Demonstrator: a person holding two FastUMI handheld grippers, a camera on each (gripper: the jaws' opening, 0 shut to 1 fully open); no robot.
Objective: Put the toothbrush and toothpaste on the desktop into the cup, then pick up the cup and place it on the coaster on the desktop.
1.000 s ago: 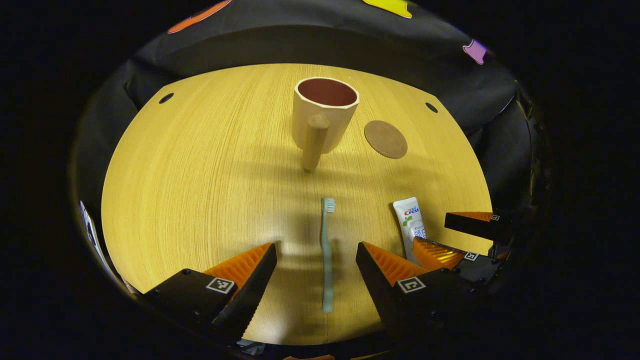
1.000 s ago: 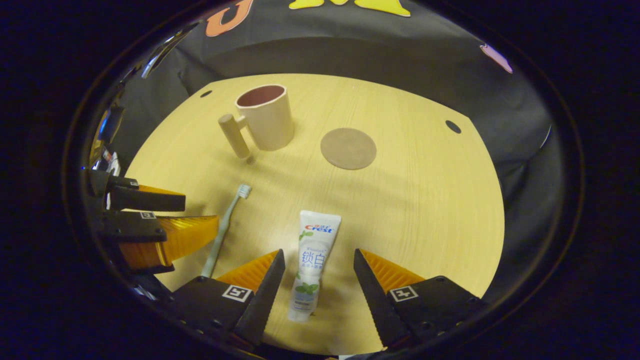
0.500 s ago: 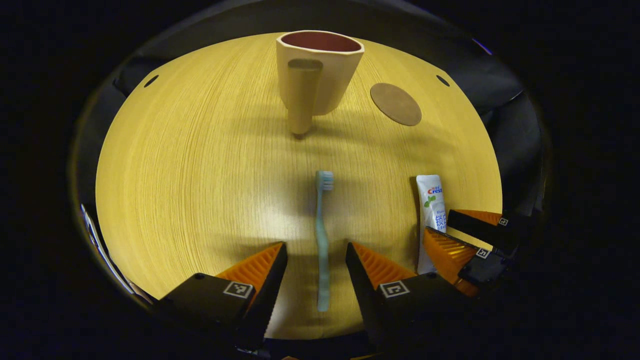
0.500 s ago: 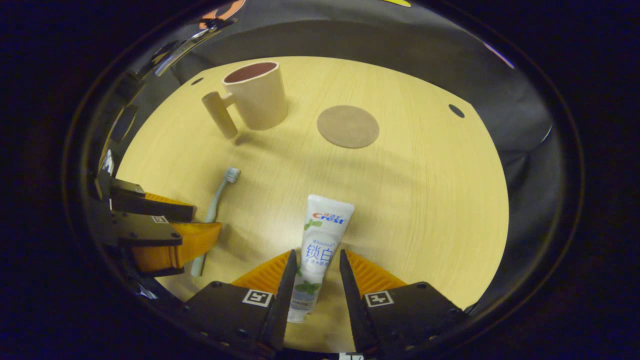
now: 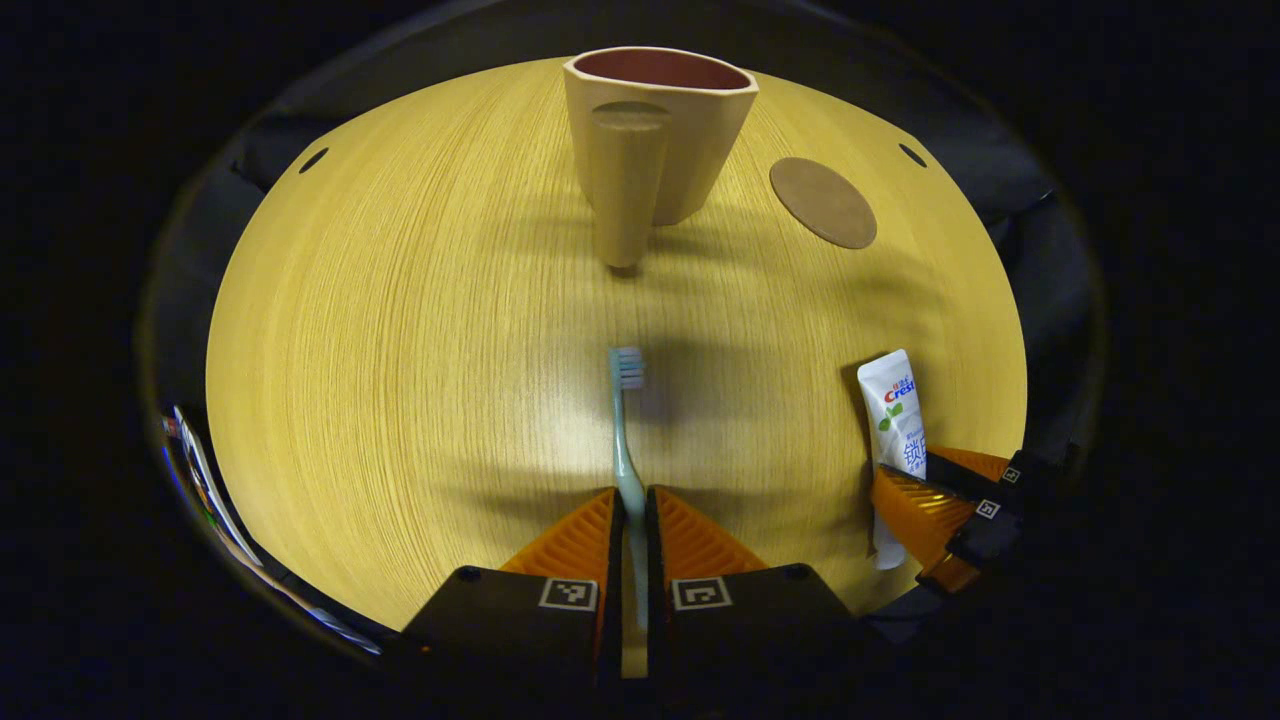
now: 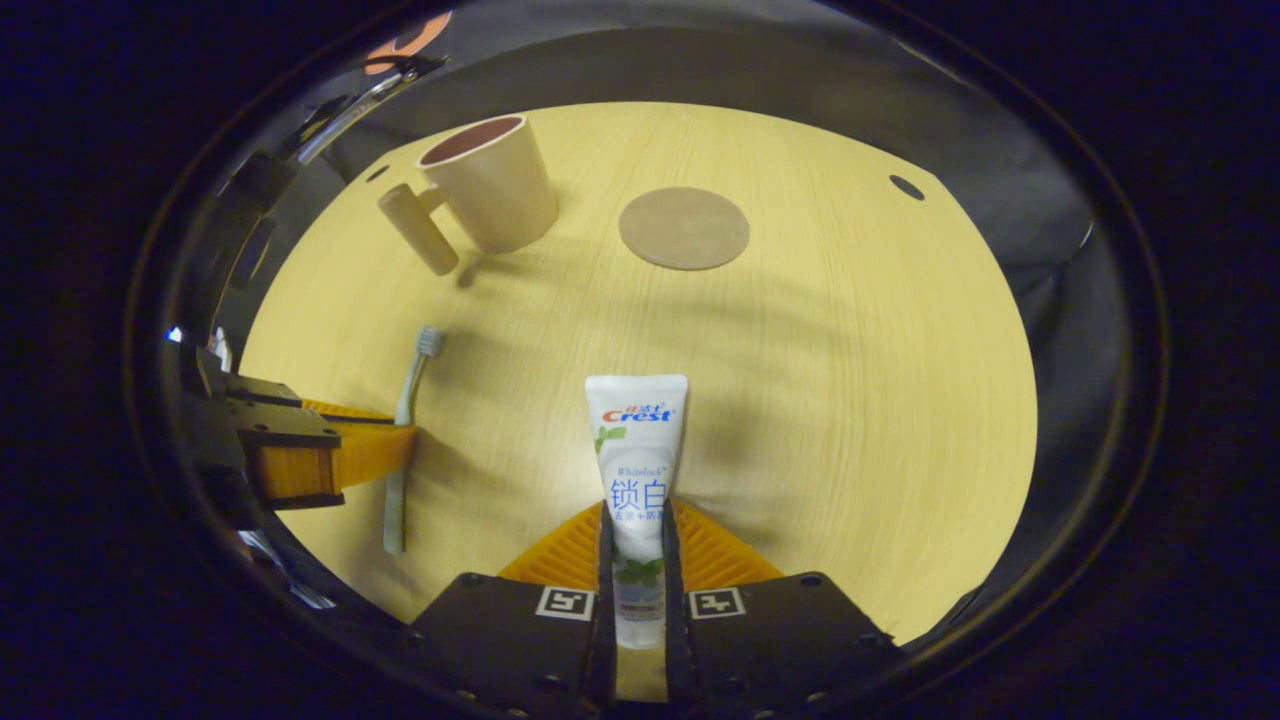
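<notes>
Grips first: your left gripper (image 5: 632,520) is clenched on the toothbrush (image 5: 627,440), both orange fingers pressing its handle well below the bristle head. Your right gripper (image 6: 637,545) is clenched on the toothpaste (image 6: 636,450) at the lower half of the tube, toward the cap end. Both items lie at the near side of the desktop (image 5: 400,330); whether either has left the wood, you cannot tell from these views.

Handling, as judgement: the toothbrush looks light and stiff but thin, so it may pivot between the pads; a hold nearer mid-handle would steady it for tipping in head-up. The tube is soft and will dent under pressure, so squeeze only enough to carry it and keep off the flat crimped end.

Cup (image 5: 660,130) stands upright at the far side, opening clear, its peg-like handle facing you. Take it by that handle or the wall later; it looks rigid and tippable. Coaster (image 6: 684,228) lies flat just beside the cup.
</notes>
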